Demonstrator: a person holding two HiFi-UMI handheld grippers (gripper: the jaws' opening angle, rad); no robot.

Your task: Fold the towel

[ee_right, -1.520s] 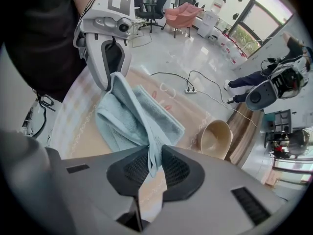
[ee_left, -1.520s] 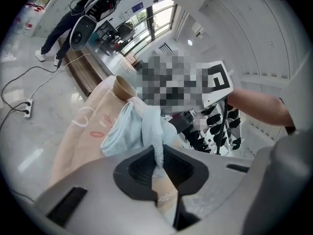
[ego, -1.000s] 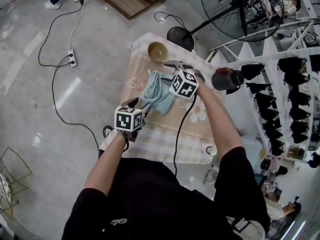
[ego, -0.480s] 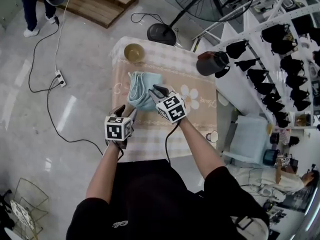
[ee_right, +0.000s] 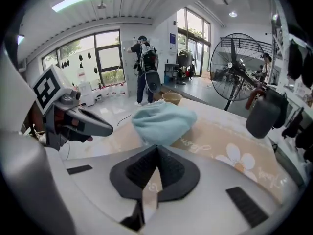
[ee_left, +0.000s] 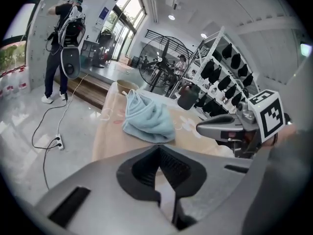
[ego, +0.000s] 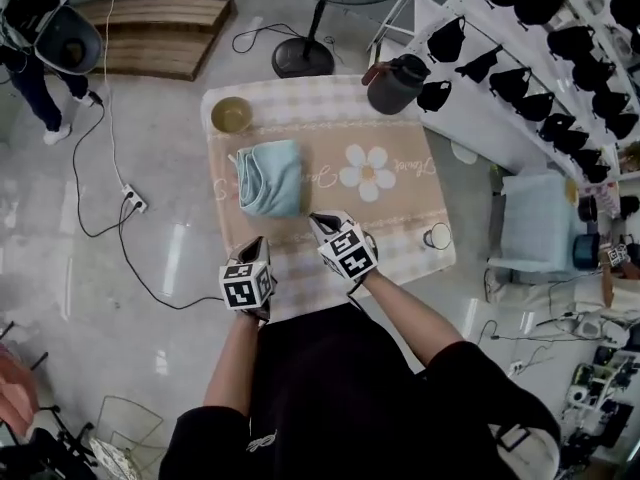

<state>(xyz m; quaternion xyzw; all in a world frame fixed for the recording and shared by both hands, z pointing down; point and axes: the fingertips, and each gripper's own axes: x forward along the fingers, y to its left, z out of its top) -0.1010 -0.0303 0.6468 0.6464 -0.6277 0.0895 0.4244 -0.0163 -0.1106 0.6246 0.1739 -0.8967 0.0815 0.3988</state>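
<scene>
Both hands pull back from the folded pale-blue terry towel [ego: 272,178], which lies just beside the round brown bowl [ego: 231,115]. Left gripper [ego: 258,244] and right gripper [ego: 319,221], farther from that bowl, have just clenched on nothing. Best to retreat level and avoid snagging the fold.

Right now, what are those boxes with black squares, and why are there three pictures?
A person holds a two-jaw grabbing tool in each hand, and the marked boxes are part of those tools. One picture comes from a camera on the person's head, looking down. The other two come from cameras riding on the left gripper and the right gripper. On the checked, daisy-printed tablecloth sit a folded-over light blue towel, a round tan bowl and a dark grey jug. Both grippers have just closed. They hold nothing and are not touching the towel.
</scene>
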